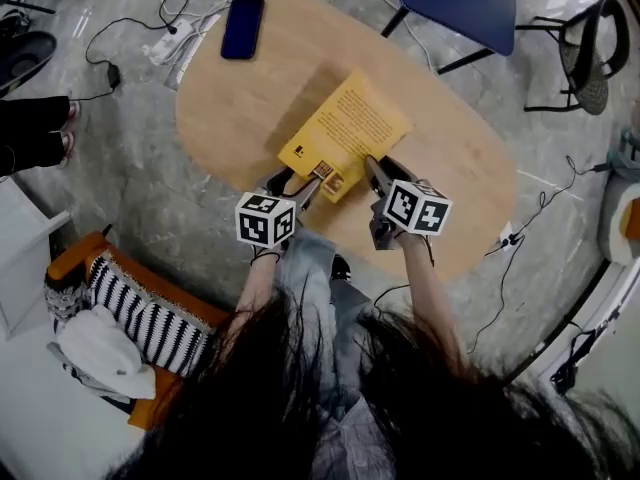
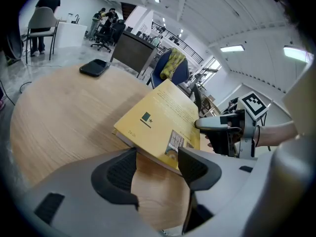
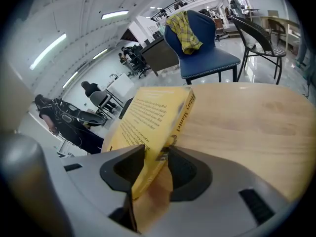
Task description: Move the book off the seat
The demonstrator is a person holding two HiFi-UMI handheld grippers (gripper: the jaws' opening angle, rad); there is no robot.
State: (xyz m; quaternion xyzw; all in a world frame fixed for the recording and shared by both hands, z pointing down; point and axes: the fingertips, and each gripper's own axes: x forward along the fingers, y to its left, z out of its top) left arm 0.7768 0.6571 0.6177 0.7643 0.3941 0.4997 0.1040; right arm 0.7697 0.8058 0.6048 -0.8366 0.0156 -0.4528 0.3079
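The right hand-held gripper (image 3: 157, 154) is clamped on the near edge of a yellow paperback book (image 3: 148, 117), a pad pressing on each cover and the spine on its right side. Just beside it, the left hand-held gripper (image 2: 157, 154) has its jaws standing apart at the same near edge of the book (image 2: 158, 115). The pads do not press on it, and bare wood shows between them. From the head view, the two tools, left hand-held gripper (image 1: 303, 180) and right hand-held gripper (image 1: 385, 176), meet the book (image 1: 345, 128) side by side, with the person's forearms reaching in from below.

The book lies over the middle of an oval wooden desk (image 1: 250, 108), back cover up. Its near end appears lifted off the wood, and whether the far end touches the desk cannot be told. A dark phone (image 1: 242, 26) lies flat near the desk's far rim, well apart from the book.

Beyond the desk stands a blue chair (image 3: 202, 58) with a yellow plaid cloth (image 3: 183, 24) draped over its back, and a black chair (image 3: 256, 33) stands beside it. An orange armchair (image 1: 95, 253) with a striped cushion (image 1: 150, 318) sits on the person's left, well apart from the book. Cables (image 1: 130, 38) trail across the grey floor (image 1: 140, 178).
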